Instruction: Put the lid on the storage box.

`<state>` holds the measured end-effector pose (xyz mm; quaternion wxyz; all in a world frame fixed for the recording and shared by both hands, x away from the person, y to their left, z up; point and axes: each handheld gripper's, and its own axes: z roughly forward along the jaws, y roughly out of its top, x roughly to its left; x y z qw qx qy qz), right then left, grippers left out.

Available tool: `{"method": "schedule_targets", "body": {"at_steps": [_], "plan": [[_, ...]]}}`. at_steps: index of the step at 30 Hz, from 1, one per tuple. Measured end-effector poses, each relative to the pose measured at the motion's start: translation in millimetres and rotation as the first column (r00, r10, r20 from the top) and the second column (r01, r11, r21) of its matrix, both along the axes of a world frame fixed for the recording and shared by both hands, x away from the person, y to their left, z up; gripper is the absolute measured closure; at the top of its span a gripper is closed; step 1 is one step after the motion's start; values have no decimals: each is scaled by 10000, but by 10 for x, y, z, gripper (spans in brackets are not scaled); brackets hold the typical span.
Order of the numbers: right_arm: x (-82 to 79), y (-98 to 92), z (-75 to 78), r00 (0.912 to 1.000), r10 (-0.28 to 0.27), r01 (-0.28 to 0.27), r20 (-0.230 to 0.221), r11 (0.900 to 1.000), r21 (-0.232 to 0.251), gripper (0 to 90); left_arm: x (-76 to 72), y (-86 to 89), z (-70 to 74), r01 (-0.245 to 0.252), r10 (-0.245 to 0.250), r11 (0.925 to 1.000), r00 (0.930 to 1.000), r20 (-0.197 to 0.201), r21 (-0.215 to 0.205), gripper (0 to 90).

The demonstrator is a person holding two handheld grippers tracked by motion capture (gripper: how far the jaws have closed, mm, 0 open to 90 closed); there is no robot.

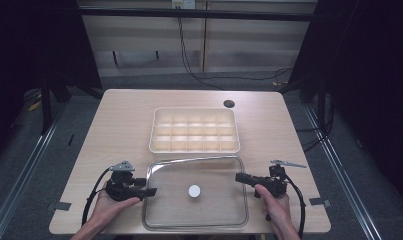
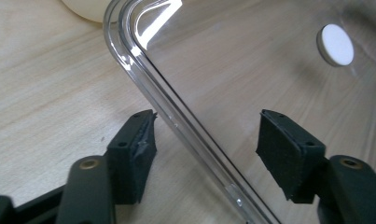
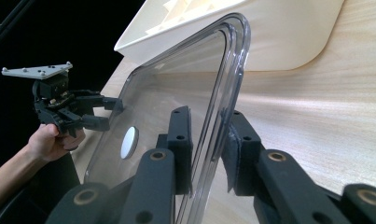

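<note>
Left gripper point(image 2: 206, 156) is straddling the clear lid's point(image 1: 214, 175) rim, jaws wide; right gripper point(image 3: 209, 154) is nearly pinching the opposite rim; closing both, then lifting, seems next

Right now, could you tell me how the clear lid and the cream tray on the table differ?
The clear lid is see-through, with a white round knob at its middle; the cream tray is opaque and split into many small compartments. The lid lies nearer the person, with the left gripper and right gripper at its two sides; the tray lies farther back, untouched. Both are rounded rectangles of similar size resting on the wooden table.
</note>
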<state>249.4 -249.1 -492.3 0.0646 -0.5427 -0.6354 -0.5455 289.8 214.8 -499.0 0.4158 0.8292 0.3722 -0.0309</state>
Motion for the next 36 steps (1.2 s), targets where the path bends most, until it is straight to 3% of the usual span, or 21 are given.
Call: {"method": "schedule_targets", "body": {"at_steps": [4, 6, 15, 21, 33, 36], "plan": [[-11, 5, 3, 9999, 25, -32, -151, 9989, -467, 735, -1, -4, 13, 17, -16, 9999, 10000, 56, -110, 411], [-16, 6, 4, 9997, 7, -21, -224, 9981, -616, 731, 1, 14, 35, -20, 23, 9992, 10000, 74, -389, 440], [-22, 30, 17, 9998, -90, 77, -154, 9961, -876, 716, -16, 61, 124, -108, 126, 9971, 9996, 235, -755, 512], [-29, 56, 50, 9999, -160, 165, 55, 9928, -1185, 703, -18, 82, 171, -44, 66, 9970, 9996, 281, -772, 541], [-36, 83, 151, 9974, -456, 524, 558, 9904, -1276, 701, -33, 122, 282, -65, 138, 9936, 9979, 633, -1129, 596], [-31, 95, 175, 9968, -529, 596, 606, 9918, -1133, 701, -28, 149, 313, -58, 146, 9892, 9982, 589, -1463, 620]]}}
